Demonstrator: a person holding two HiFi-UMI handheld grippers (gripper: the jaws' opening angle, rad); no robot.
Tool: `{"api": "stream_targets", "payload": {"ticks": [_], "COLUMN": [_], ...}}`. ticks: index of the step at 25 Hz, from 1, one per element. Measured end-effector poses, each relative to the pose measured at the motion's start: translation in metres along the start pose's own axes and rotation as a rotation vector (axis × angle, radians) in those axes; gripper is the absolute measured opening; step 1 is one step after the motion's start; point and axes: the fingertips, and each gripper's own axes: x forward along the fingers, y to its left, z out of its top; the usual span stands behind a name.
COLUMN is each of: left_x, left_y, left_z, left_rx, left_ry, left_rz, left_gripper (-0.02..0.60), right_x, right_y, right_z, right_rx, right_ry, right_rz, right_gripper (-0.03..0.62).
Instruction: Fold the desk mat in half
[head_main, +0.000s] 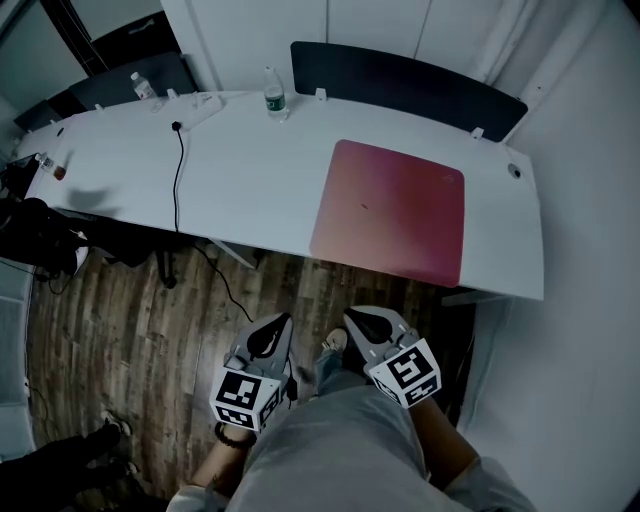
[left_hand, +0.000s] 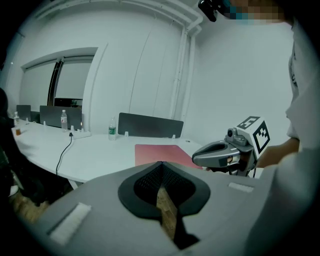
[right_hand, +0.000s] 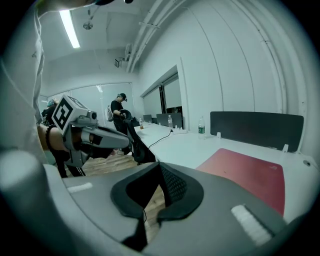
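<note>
My left tool (head_main: 268, 338) hangs closed and empty above the wooden floor (head_main: 130, 320), on the near side of the white tabletop (head_main: 250, 170). My right tool (head_main: 372, 328), just beside it, is closed on nothing too. The red desk mat (head_main: 390, 210) lies flat and unfolded on the tabletop's right part, to the right of 1 black cable (head_main: 178, 170) and 1 water bottle (head_main: 274, 93).

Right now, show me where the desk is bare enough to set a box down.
Widest bare patch: between the black cable and the desk mat, in front of the water bottle. A second lies left of the cable, up to the small items at the left end. Crowded: the back edge by the power strip.
</note>
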Motion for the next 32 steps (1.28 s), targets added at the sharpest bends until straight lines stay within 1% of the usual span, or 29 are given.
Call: {"api": "stream_targets", "payload": {"ticks": [5, 10, 17, 20, 23, 26, 32], "left_x": [0.037, 0.061, 0.077, 0.083, 0.090, 0.098, 0.110], "left_y": [0.017, 0.031, 0.044, 0.049, 0.055, 0.063, 0.080], "left_z": [0.024, 0.042, 0.042, 0.043, 0.043, 0.034, 0.016], "left_rx": [0.001, 0.005, -0.011, -0.009, 0.015, 0.027, 0.034], "left_ry": [0.002, -0.009, 0.028, 0.025, 0.024, 0.051, 0.095], "left_rz": [-0.001, 0.009, 0.002, -0.022, -0.063, -0.107, -0.147], "left_gripper": [0.018, 0.018, 0.018, 0.018, 0.018, 0.018, 0.018], "right_x": [0.020, 0.035, 0.046, 0.052, 0.057, 0.066, 0.085], "right_y": [-0.035, -0.060, -0.078, -0.082, -0.087, -0.090, -0.096], "right_z": [0.018, 0.023, 0.024, 0.023, 0.023, 0.016, -0.006], "right_rx": [0.008, -0.015, 0.015, 0.019, 0.030, 0.045, 0.069], "right_ry": [0.003, 0.035, 0.042, 0.045, 0.052, 0.069, 0.116], "right_rz": [0.010, 0.018, -0.015, -0.038, -0.063, -0.087, -0.120], "right_gripper": [0.008, 0.008, 0.008, 0.008, 0.008, 0.008, 0.008]}}
